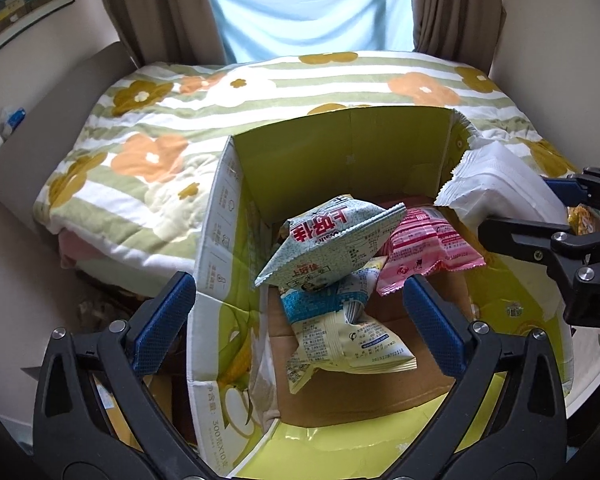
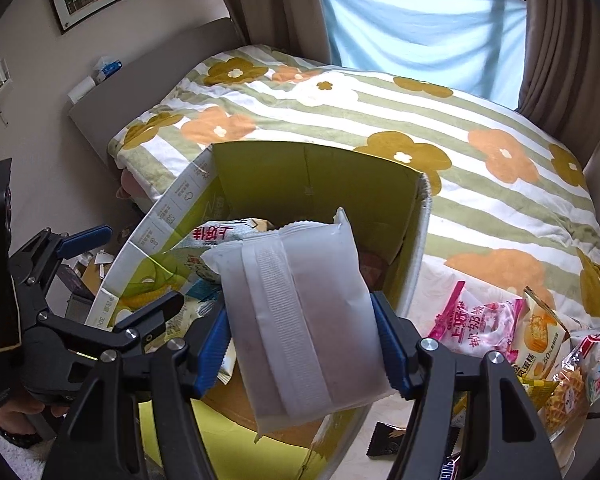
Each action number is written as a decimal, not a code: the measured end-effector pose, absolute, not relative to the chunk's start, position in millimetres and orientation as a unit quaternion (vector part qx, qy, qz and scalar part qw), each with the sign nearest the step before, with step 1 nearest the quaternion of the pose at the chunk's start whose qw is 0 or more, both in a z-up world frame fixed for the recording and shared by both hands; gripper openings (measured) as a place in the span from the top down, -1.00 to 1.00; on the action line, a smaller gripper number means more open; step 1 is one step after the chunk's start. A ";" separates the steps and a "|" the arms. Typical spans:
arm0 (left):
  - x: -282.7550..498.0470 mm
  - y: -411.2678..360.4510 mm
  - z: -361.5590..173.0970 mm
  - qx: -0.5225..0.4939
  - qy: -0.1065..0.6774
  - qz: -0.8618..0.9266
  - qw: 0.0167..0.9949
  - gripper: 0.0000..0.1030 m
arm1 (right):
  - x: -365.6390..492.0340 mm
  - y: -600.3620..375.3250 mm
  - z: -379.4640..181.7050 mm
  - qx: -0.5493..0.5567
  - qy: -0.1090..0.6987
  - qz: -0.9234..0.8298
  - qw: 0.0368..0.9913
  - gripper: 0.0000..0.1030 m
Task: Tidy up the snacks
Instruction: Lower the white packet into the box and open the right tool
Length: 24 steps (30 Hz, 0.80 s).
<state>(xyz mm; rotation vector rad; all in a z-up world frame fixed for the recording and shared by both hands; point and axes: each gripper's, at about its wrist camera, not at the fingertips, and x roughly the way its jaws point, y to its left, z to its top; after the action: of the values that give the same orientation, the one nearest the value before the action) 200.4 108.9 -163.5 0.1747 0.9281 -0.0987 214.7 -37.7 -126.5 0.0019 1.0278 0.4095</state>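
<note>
An open cardboard box [image 1: 340,148] [image 2: 312,172] with green printed flaps stands at the foot of the bed. Inside lie a pale blue-green packet [image 1: 324,240], a pink packet [image 1: 424,244] and a cream packet [image 1: 344,340]. My left gripper [image 1: 300,316] is open and empty, held over the box's near left side. My right gripper [image 2: 304,340] is shut on a white snack packet [image 2: 300,312] [image 1: 496,184] and holds it above the box's right edge; it also shows in the left wrist view [image 1: 540,216].
A bed with a flowered, green-striped blanket [image 2: 460,128] lies behind the box. Several loose snack packets [image 2: 520,340] lie on the bed at the right of the box. Curtains and a window are at the back. A headboard [image 2: 148,92] is at the left.
</note>
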 end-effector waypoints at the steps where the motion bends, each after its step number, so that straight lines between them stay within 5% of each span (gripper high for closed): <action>1: 199.9 109.2 -162.3 0.083 0.446 -0.046 0.890 -0.99 | 216.1 -37.7 -127.7 0.008 0.492 0.195 0.849 -0.21; 5: 193.7 110.3 -160.1 0.083 0.445 -0.042 0.890 -0.99 | 219.0 -35.7 -129.5 0.022 0.496 0.192 0.847 -0.34; 7: 191.1 112.3 -160.7 0.082 0.447 -0.041 0.890 -0.99 | 216.4 -36.8 -126.4 0.029 0.485 0.196 0.852 -0.63; 24: 177.8 116.0 -148.7 0.068 0.444 -0.050 0.892 -0.99 | 188.1 -46.0 -105.3 0.030 0.472 0.170 0.864 -0.65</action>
<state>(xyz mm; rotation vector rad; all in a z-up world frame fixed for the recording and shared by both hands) 177.8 116.0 -148.7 0.1419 0.9212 -0.1031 188.1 -46.0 -105.3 0.0620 0.9898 0.3566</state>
